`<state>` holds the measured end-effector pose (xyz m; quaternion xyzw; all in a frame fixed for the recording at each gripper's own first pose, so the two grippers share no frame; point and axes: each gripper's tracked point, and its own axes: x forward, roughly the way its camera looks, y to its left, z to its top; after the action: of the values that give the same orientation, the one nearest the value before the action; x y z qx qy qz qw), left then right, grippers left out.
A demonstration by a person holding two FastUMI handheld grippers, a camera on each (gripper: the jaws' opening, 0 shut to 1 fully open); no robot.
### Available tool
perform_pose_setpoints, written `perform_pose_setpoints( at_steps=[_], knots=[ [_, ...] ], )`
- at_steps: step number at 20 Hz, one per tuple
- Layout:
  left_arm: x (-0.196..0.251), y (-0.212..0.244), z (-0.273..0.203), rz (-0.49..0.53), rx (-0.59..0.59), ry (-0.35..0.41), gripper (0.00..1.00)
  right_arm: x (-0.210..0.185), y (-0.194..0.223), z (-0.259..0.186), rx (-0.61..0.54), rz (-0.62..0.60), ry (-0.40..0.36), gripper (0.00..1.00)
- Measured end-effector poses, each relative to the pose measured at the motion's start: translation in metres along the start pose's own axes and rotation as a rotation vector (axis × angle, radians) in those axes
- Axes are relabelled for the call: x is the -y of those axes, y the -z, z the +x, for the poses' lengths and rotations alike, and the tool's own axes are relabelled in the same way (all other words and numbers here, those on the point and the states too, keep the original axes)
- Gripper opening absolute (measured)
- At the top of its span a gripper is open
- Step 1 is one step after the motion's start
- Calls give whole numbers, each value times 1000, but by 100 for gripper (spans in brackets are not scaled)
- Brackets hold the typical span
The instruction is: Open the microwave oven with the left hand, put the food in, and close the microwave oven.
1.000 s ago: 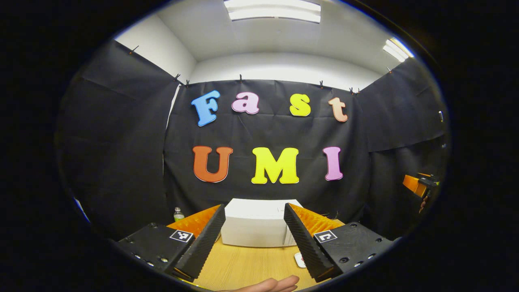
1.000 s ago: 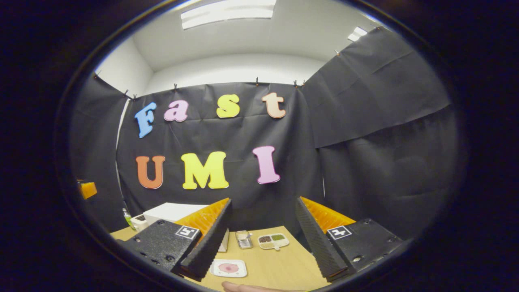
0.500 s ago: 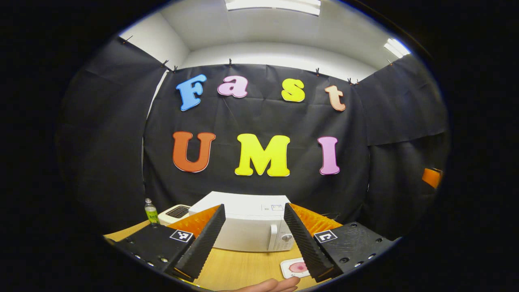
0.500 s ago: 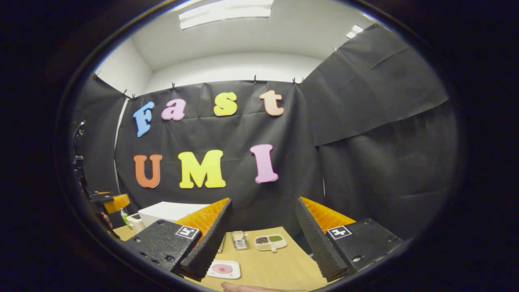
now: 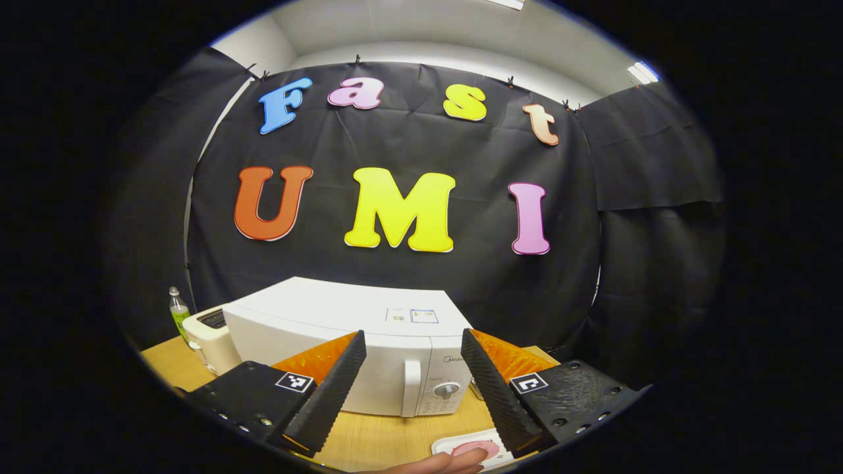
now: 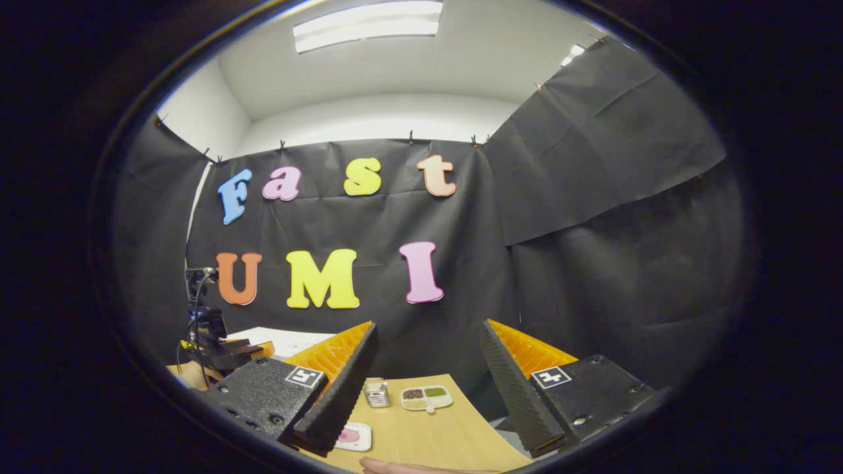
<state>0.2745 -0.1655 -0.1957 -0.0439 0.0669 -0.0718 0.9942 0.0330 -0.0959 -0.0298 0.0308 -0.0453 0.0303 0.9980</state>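
Note:
A white microwave [image 5: 329, 322] stands on the wooden table [image 5: 375, 438] with its door shut; its upright handle [image 5: 411, 387] and a dial [image 5: 446, 390] are on the right of the front. My left gripper [image 5: 413, 334] is open, a short way in front of that handle. A white plate with pink food [image 5: 471, 451] lies just below the right finger. In the right gripper view the same plate [image 6: 352, 436] lies near the left finger of my open right gripper [image 6: 428, 326], which holds nothing. The left gripper [image 6: 220, 352] shows at the far left there, before the microwave's top [image 6: 290, 337].
A white toaster [image 5: 207, 332] and a small green bottle [image 5: 178, 313] stand left of the microwave. A divided dish of grains [image 6: 426, 397] and a small metal rack [image 6: 377, 392] sit at the table's back right. A fingertip [image 5: 441, 463] shows at the bottom edge.
The left gripper has moved forward and tipped down, so the microwave has grown large with its handle between the fingers. In the right gripper view the left gripper has come further in.

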Motion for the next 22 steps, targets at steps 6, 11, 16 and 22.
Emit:
perform_pose_setpoints(
  at_steps=[6,11,16,22],
  knots=[
    [-2,76,55,49,-77,-39,93,27,17,4,-7,-17,-3,100],
    [-10,123,78,99,-145,-88,93,42,38,12,-51,8,-4,99],
    [-4,124,81,88,-114,-82,88,43,55,12,-107,16,-19,99],
    [-13,135,80,48,-149,-84,23,29,49,0,-115,17,-40,99]
  ],
)
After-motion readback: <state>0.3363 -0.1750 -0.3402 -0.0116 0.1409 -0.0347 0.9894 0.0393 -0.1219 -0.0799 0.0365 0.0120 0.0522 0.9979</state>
